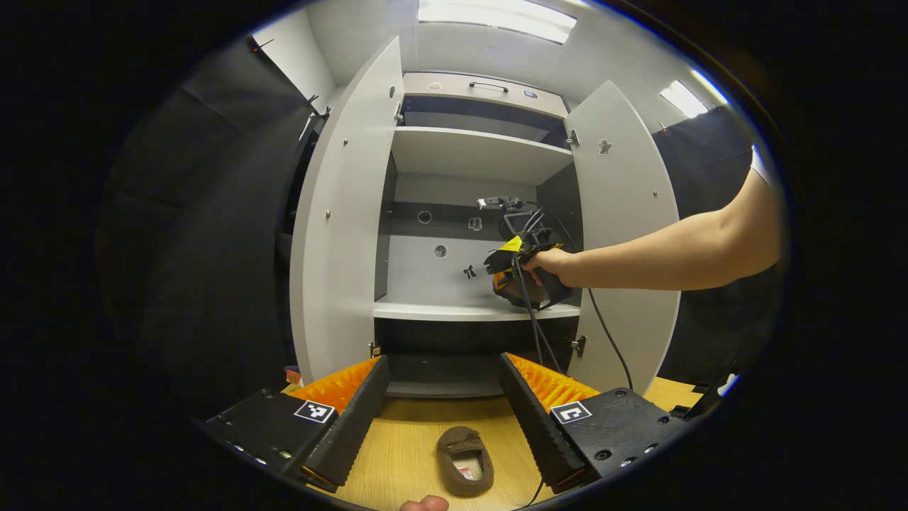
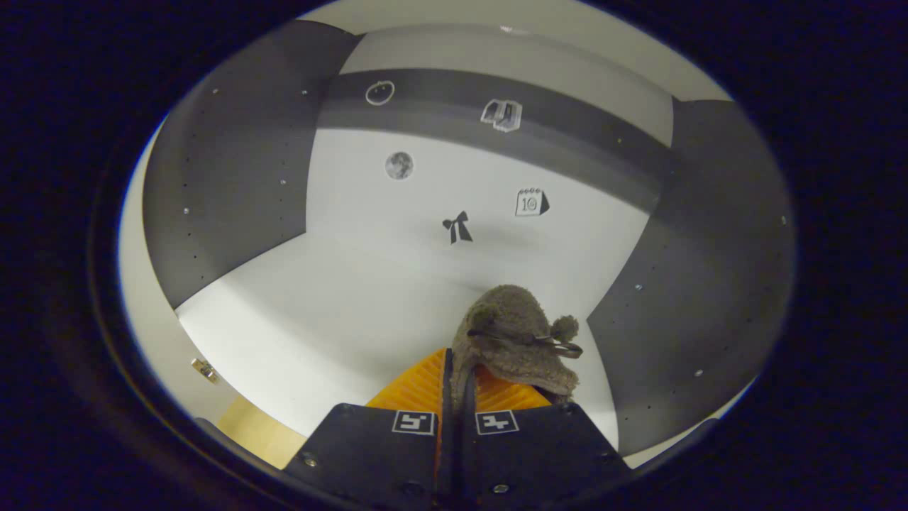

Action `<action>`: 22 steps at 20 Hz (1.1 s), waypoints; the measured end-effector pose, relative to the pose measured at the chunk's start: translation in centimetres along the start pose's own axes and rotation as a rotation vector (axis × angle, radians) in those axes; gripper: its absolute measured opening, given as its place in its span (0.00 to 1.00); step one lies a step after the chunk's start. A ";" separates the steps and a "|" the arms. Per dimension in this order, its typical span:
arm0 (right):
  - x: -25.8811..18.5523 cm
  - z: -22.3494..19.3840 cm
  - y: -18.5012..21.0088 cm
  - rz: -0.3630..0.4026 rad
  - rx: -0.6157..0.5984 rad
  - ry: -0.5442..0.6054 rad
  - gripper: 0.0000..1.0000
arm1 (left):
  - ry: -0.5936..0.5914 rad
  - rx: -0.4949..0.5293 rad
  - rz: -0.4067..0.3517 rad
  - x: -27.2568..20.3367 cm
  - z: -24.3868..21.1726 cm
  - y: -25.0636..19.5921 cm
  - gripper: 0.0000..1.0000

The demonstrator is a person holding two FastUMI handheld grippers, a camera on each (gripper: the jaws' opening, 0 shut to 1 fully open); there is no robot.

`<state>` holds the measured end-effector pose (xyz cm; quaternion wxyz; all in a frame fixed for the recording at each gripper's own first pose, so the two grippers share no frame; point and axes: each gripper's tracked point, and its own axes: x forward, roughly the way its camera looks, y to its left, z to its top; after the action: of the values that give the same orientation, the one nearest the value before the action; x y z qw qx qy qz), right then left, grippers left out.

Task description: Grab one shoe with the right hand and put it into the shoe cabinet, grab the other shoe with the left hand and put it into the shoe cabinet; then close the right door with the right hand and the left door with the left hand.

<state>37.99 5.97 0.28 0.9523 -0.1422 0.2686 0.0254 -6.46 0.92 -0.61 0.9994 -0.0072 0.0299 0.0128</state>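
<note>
In the left gripper view, the left gripper [image 1: 443, 419] hovers low over the wooden table [image 1: 397, 454], its fingers spread wide apart with nothing between them. A brown slipper [image 1: 464, 460] lies flat on the table in the gap between the fingers, touched by neither. A fingertip shows at the bottom edge, just below the slipper.

Ahead stands the cabinet [image 1: 468, 152], both doors swung open: the left door [image 1: 347, 213] and the right door [image 1: 624, 234]. Small stickers dot its back panel. A person's bare arm [image 1: 674, 248] reaches in from the right, and the hand [image 1: 550, 264] holds the right gripper [image 1: 521, 273] inside the middle compartment, just above the shelf [image 1: 468, 310]. A black cable hangs down from it in front of the lower compartment.

In the right gripper view, the right gripper [image 2: 454, 376] has its fingers drawn together, clamped on the edge of the other slipper [image 2: 514, 341]. This slipper is fuzzy and brown, with a small pompom at its right side. It is inside the cabinet, over the white shelf [image 2: 319, 326] and toward the right wall [image 2: 709, 284]; whether it touches the shelf cannot be told. The back panel [image 2: 440, 191] carries stickers, among them a bow and a moon.
</note>
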 end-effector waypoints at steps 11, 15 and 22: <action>-4.7 0.7 1.9 0.031 -0.011 -0.035 0.54 | 0.004 0.010 0.018 -0.2 -0.3 0.7 0.95; -12.2 2.1 2.3 0.087 -0.029 -0.213 0.54 | 0.006 0.002 -0.004 -0.2 -0.6 -0.1 0.95; -23.8 -5.5 2.7 0.161 0.045 -0.395 0.70 | 0.005 0.003 -0.013 0.4 -1.1 -0.2 0.95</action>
<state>14.56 7.67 7.46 0.9843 -0.0914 0.0876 0.1230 -6.12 0.74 -1.73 0.9994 -0.0057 0.0322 0.0062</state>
